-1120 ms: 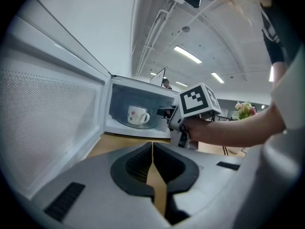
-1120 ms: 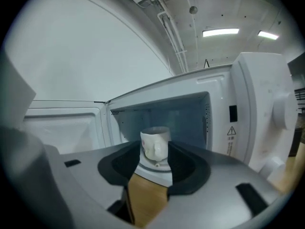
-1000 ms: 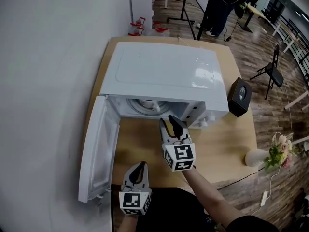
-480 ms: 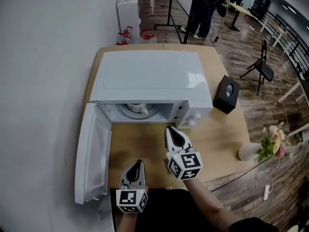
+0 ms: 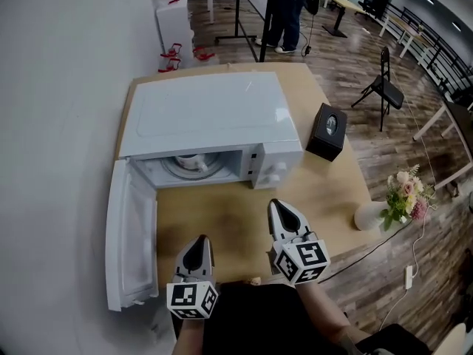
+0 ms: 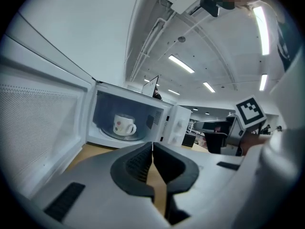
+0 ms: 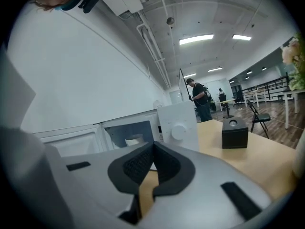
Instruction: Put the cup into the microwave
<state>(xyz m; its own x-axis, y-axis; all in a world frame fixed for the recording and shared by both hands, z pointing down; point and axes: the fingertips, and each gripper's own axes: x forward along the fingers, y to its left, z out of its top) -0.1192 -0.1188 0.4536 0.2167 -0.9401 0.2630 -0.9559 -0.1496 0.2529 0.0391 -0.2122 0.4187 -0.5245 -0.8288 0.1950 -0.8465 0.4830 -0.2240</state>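
A white cup [image 5: 190, 161] with small coloured dots stands on the turntable inside the white microwave [image 5: 207, 113]; the same cup [image 6: 124, 125] shows in the left gripper view, handle to the right. The microwave door [image 5: 130, 239] hangs wide open at the left. My left gripper [image 5: 198, 244] is shut and empty near the table's front edge, beside the door. My right gripper [image 5: 281, 211], also shut with nothing in it, has just been closing and sits well back from the oven. In the right gripper view the cup [image 7: 134, 140] shows faintly inside the cavity.
A black box [image 5: 326, 131] sits on the wooden table [image 5: 325, 191] right of the microwave. A white vase of flowers [image 5: 392, 204] stands at the right edge. A person [image 5: 284, 9] stands far behind, near a folding chair [image 5: 378, 87].
The right gripper has drawn back from the microwave mouth toward the table's front and its jaws have closed. The left gripper shifted slightly. The cup stays inside the oven.
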